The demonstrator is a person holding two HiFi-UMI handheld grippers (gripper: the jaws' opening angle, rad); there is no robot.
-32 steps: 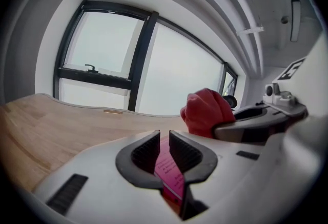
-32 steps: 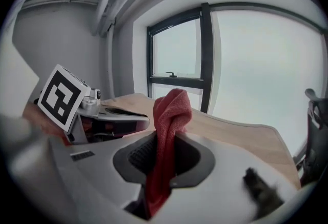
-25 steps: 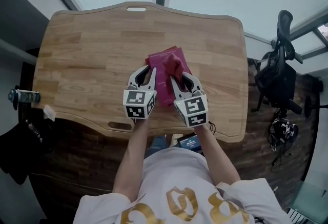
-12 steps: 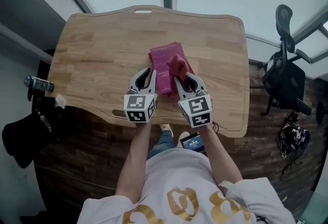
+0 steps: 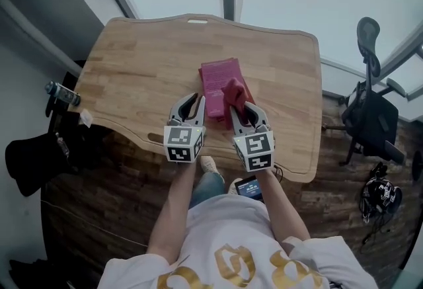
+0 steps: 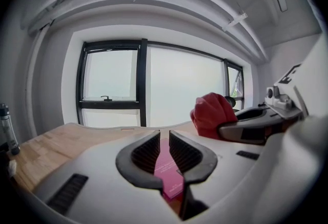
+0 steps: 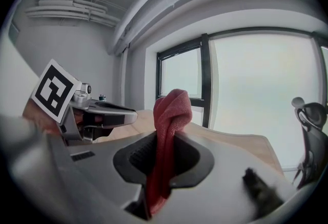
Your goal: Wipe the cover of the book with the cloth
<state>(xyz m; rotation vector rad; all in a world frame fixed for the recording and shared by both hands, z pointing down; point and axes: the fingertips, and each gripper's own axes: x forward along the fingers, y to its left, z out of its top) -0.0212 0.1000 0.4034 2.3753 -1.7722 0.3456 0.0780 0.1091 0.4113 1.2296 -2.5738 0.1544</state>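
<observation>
A light wooden table with a rounded edge (image 5: pixel 139 63) carries a thin magenta book (image 5: pixel 217 75), which lies flat near the middle of the side closest to the person. The left gripper (image 5: pixel 196 104) rests its tips at the book's near left edge. Its jaws are drawn almost together, with only a thin slit between them. They grip nothing, and the book's cover (image 6: pixel 168 174) shows through the slit. The right gripper (image 5: pixel 242 110) is just beside it, its jaws clamped on a bunched red cloth (image 7: pixel 171 110). The cloth rises in a wad above the jaws and sits over the book's near right part (image 5: pixel 234 90). A black office chair (image 5: pixel 370 116) stands off the table's right end, and a clear bottle with a dark cap (image 5: pixel 61 92) is off its left end.
</observation>
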